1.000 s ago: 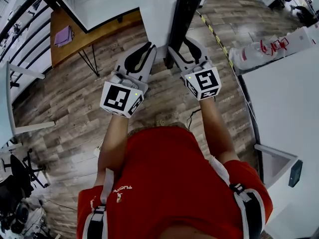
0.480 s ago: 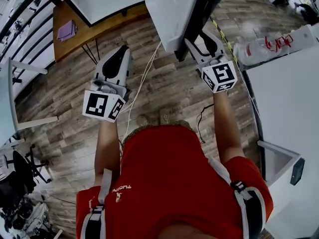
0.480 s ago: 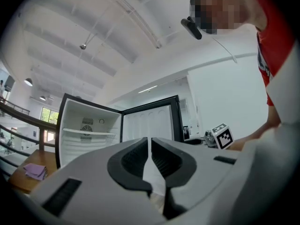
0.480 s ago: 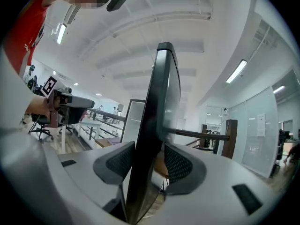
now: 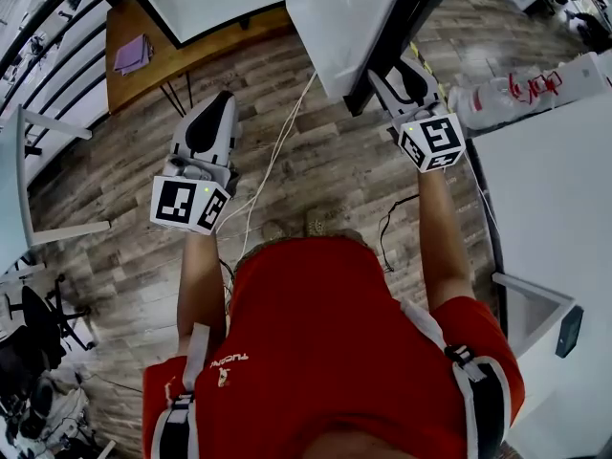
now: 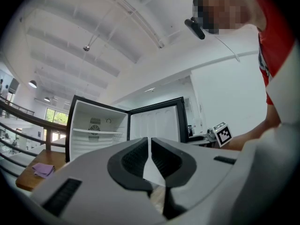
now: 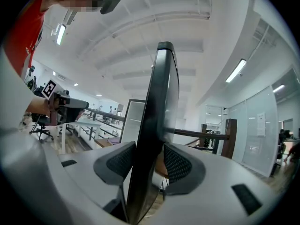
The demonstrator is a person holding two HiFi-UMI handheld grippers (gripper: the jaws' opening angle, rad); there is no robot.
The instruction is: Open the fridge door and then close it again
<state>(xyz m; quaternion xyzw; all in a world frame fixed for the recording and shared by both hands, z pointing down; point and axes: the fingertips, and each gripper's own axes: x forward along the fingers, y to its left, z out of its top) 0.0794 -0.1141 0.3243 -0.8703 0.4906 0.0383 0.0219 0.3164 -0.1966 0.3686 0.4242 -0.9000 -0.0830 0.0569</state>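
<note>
The small fridge stands open, its white inside and shelf showing. Its door is swung out, white inner face up in the head view and black edge running upright in the right gripper view. My right gripper holds that black edge; its jaws are closing, and both pads lie against the door. Out to the left over the wood floor, well clear of the door, my left gripper is shut with nothing between its jaws.
A wooden desk with a purple item stands left of the fridge. A white cable trails across the floor between my grippers. A white table and a white object with red print are at the right.
My left gripper has come off the door edge, moved left and closed. The right gripper has moved right with the door edge, and the door has swung wider.
</note>
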